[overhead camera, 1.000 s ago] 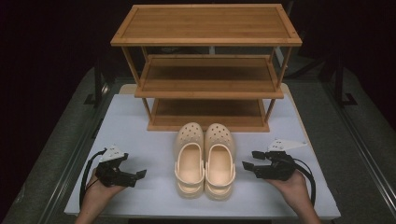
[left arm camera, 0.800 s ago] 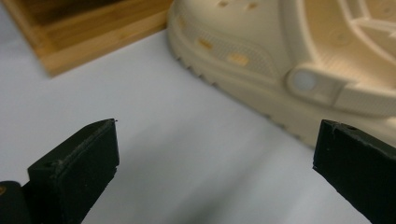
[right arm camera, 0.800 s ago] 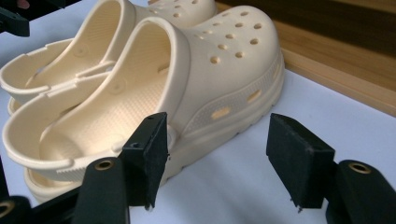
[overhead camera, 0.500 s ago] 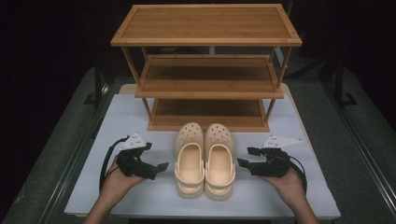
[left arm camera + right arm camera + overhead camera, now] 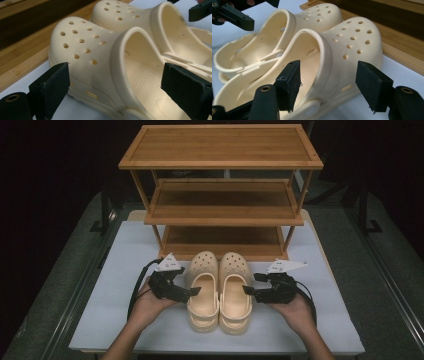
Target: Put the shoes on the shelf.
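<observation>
the two foam clogs (image 5: 219, 289) sit side by side between the left gripper (image 5: 194, 292) and right gripper (image 5: 248, 290), both with jaws apart, gripping nothing. light, springy shoes; their thick outer side walls look best to pinch.

From above the person's side of the table, the high view looks forward and down on the white table (image 5: 120, 270), with the wooden rack (image 5: 220, 165) at the far end. The left gripper view rides low and very close — it faces across the left clog (image 5: 95, 57) from its outer side, toward the other gripper. The right gripper view mirrors it, hard against the right clog (image 5: 347, 45). All three views share the pair of clogs and the rack's bottom board.
</observation>
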`<state>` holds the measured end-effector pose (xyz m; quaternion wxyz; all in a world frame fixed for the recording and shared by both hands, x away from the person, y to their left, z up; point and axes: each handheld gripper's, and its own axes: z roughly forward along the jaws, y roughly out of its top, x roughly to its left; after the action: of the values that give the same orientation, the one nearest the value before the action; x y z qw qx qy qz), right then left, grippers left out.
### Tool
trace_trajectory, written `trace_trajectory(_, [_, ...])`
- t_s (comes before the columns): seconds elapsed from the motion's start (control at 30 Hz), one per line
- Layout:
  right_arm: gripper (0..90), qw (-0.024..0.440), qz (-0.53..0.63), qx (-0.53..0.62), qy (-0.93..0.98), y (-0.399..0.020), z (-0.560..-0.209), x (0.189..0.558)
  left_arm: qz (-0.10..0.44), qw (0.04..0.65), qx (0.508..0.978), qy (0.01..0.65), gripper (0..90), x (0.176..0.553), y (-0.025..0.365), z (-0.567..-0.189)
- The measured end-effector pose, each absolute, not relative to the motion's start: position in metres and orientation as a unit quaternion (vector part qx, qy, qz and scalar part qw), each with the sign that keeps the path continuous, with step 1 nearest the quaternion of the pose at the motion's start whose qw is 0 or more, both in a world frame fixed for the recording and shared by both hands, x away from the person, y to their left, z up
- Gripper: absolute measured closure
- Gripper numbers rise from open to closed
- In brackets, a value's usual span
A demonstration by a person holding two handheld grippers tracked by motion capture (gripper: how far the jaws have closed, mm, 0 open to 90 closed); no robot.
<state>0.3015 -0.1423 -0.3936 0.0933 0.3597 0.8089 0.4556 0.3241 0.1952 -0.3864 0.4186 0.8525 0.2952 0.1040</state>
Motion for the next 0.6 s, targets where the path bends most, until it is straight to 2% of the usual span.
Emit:
trace_trajectory(0.03, [36.1,0.092,0.453,0.360,0.810,-0.140,-0.395,0.303,0.104,0.418,0.853,0.296,15.4,0.326,0.195,-0.388])
trace_trajectory(0.1, [36.1,0.093,0.450,0.362,0.811,-0.137,-0.396,0.306,0.108,0.410,0.856,0.296,16.0,0.327,0.193,-0.391])
trace_trajectory(0.23, [37.7,0.093,0.447,0.365,0.812,-0.132,-0.400,0.309,0.116,0.410,0.858,0.286,26.3,0.325,0.192,-0.392])
trace_trajectory(0.4, [45.0,0.096,0.442,0.366,0.814,-0.130,-0.404,0.311,0.119,0.408,0.859,0.285,45.3,0.325,0.189,-0.393])
trace_trajectory(0.6, [48.1,0.099,0.437,0.369,0.814,-0.130,-0.406,0.311,0.131,0.404,0.858,0.288,49.0,0.324,0.189,-0.394])
